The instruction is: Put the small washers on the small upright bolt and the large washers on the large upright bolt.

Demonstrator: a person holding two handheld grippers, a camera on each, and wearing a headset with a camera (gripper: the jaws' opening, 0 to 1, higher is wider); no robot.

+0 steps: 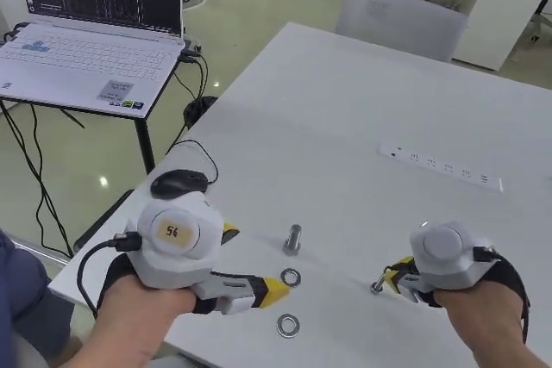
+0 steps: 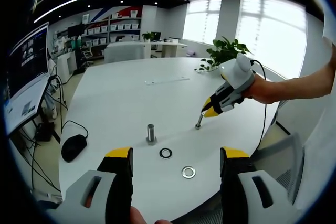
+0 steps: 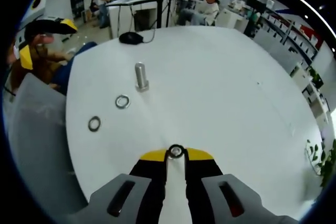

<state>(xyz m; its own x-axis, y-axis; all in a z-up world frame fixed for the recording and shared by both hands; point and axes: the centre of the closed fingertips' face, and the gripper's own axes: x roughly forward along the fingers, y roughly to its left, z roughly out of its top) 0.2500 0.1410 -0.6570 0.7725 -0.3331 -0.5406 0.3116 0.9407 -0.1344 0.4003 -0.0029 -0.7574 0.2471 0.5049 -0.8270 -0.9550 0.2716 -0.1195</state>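
The white table (image 1: 362, 118) has a smooth matt top with a rounded edge. Behind it stands a grey padded chair (image 1: 401, 23). To the left, an open white laptop (image 1: 82, 58) sits on a thin black stand. Its screen is dark with windows, and the text there is too small to read.

The left gripper (image 1: 253, 261) has a rounded pale-grey plastic body with a round yellow sticker that reads "56". Its black jaws end in yellow tips and stand wide apart, holding nothing. The right gripper (image 1: 392, 279) has the same grey shell. Its yellow-tipped jaws are drawn close together and pinch a small washer (image 3: 176, 151), a thin metal ring, right at their tips.

A long white power strip (image 1: 440, 165) lies flat towards the far right of the table. A glossy black mouse (image 1: 179, 183) sits near the left edge, its cable looping away.

The large bolt (image 1: 292, 239), a dull steel cylinder, stands upright near the middle, between the two grippers. The small bolt (image 1: 377, 286) is thinner and also upright, just at the tips of the right gripper.

Two loose washers lie flat on the table as shiny steel rings. One (image 1: 291, 277) lies just in front of the large bolt. The other (image 1: 288, 326) lies nearer the person, and both are beside the lower jaw of the left gripper.
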